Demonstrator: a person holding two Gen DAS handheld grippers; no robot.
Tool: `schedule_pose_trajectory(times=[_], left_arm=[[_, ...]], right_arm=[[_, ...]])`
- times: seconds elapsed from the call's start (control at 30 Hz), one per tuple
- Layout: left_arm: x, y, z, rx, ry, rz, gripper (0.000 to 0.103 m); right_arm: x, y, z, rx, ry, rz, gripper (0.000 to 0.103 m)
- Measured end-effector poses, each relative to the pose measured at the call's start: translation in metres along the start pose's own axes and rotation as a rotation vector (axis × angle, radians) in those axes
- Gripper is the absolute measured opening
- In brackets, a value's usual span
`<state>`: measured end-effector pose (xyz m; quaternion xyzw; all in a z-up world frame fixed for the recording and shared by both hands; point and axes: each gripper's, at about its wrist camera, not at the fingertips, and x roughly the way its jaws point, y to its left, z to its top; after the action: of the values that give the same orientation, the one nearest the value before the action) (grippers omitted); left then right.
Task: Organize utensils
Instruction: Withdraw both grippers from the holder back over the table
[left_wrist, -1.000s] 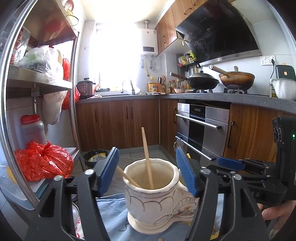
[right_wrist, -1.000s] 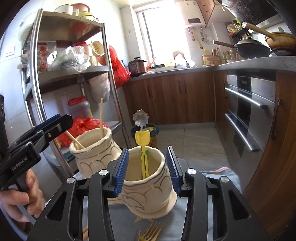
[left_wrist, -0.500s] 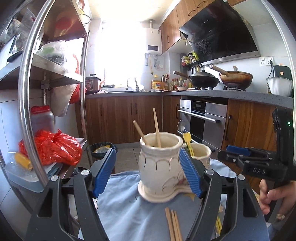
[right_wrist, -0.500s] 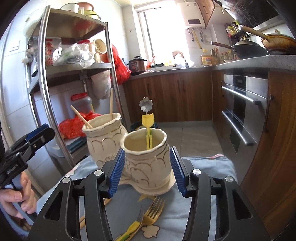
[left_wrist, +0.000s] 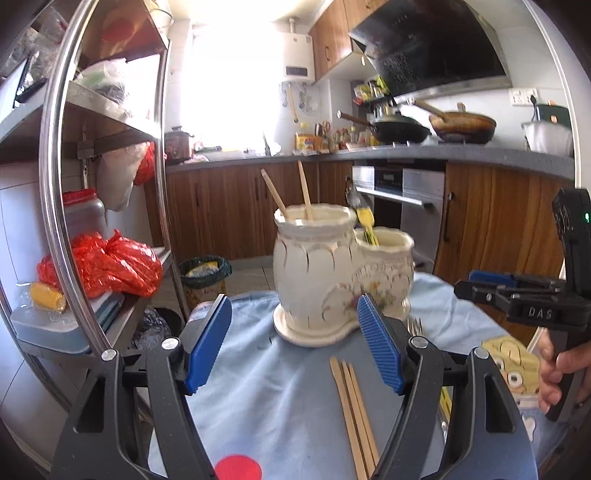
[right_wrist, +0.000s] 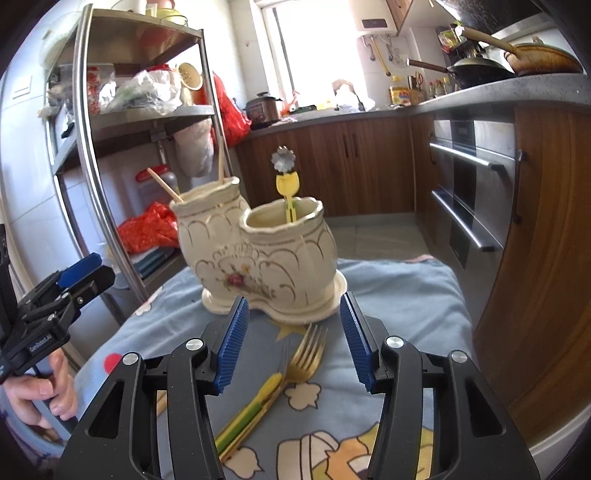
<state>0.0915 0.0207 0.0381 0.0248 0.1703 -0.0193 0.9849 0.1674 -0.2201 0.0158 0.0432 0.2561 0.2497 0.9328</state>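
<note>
A cream double-pot utensil holder (left_wrist: 325, 280) (right_wrist: 258, 254) stands on a blue cloth (left_wrist: 277, 387). Its taller pot holds two wooden chopsticks (left_wrist: 304, 192). The lower pot holds a yellow flower-topped utensil (right_wrist: 286, 188). Three loose chopsticks (left_wrist: 354, 406) lie on the cloth by my left gripper (left_wrist: 295, 347), which is open and short of the holder. A gold fork with a yellow-green handle (right_wrist: 303, 358) lies on the cloth under my right gripper (right_wrist: 293, 339), open with nothing between its pads. Each gripper also shows in the other's view, the right gripper (left_wrist: 517, 295) and the left gripper (right_wrist: 74, 284).
A steel shelf rack (left_wrist: 110, 184) with a red bag (left_wrist: 110, 266) stands close on the left. A bin (left_wrist: 205, 273) sits on the floor behind the table. A wooden cabinet and an oven (right_wrist: 472, 192) line the right side. A hand (right_wrist: 37, 391) grips the left handle.
Both grippers have drawn back from the holder and sunk; its pots no longer sit between the pads. The loose chopsticks and the fork have come into view. The right jaws stand slightly wider.
</note>
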Motion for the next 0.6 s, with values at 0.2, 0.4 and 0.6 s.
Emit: schedule_pose_trajectory(times=[0.2, 0.4, 0.6], left_arm=[[0.015, 0.002, -0.017, -0.001, 0.103, -0.016, 0.070], [0.032, 0.007, -0.030, -0.012, 0.214, -0.058, 0.070], [0.043, 0.001, -0.039, 0.014, 0.310, -0.140, 0.060]], right_arm=[[0.007, -0.005, -0.010, 0.018, 0.064, -0.012, 0.053], [0.019, -0.006, -0.017, 0.022, 0.155, -0.015, 0.053], [0.029, 0.002, -0.025, -0.006, 0.233, 0.021, 0.052]])
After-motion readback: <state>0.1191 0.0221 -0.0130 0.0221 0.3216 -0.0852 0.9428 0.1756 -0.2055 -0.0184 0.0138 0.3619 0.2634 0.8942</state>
